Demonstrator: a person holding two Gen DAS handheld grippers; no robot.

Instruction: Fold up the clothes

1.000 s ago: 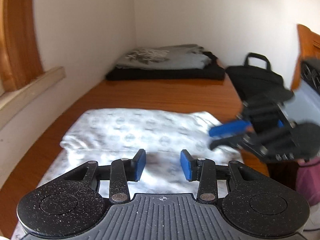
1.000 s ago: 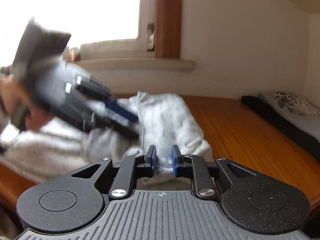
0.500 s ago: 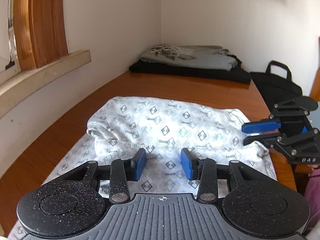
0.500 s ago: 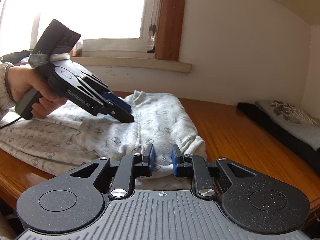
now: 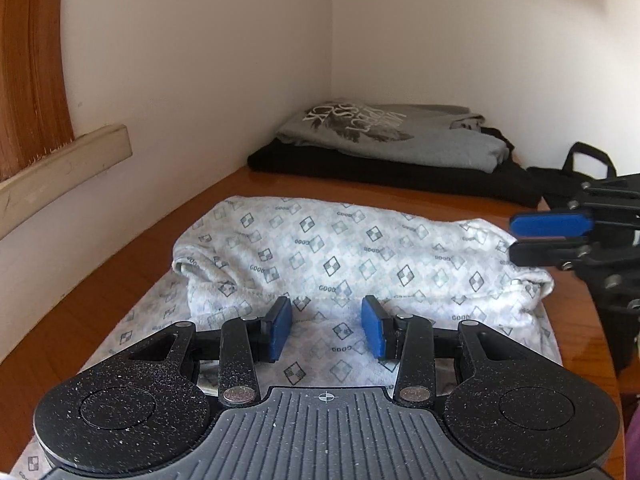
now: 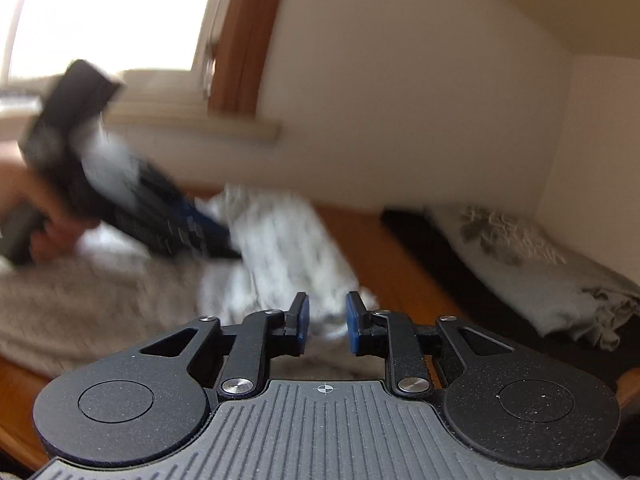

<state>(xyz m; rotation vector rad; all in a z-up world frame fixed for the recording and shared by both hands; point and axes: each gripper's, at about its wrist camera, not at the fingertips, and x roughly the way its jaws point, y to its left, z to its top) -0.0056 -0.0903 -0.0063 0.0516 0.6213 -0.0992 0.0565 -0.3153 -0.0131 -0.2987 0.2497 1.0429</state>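
Patterned white garment (image 5: 360, 256) lies half-folded on the wooden table (image 5: 120, 280), folded edge facing the left gripper (image 5: 326, 330), whose jaws stand apart, nothing between. Right gripper (image 6: 323, 326) has just been opening its jaws, empty, at the garment's right end. Judgement: pinch both corners of that edge evenly, lift together. Wall close left, folded stack (image 5: 400, 140) beyond; room forward is limited

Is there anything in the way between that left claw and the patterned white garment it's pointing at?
Nothing visible. The left gripper hangs open right over the patterned garment, with only air between. The right gripper sits off at the garment's far edge, clear of that path.
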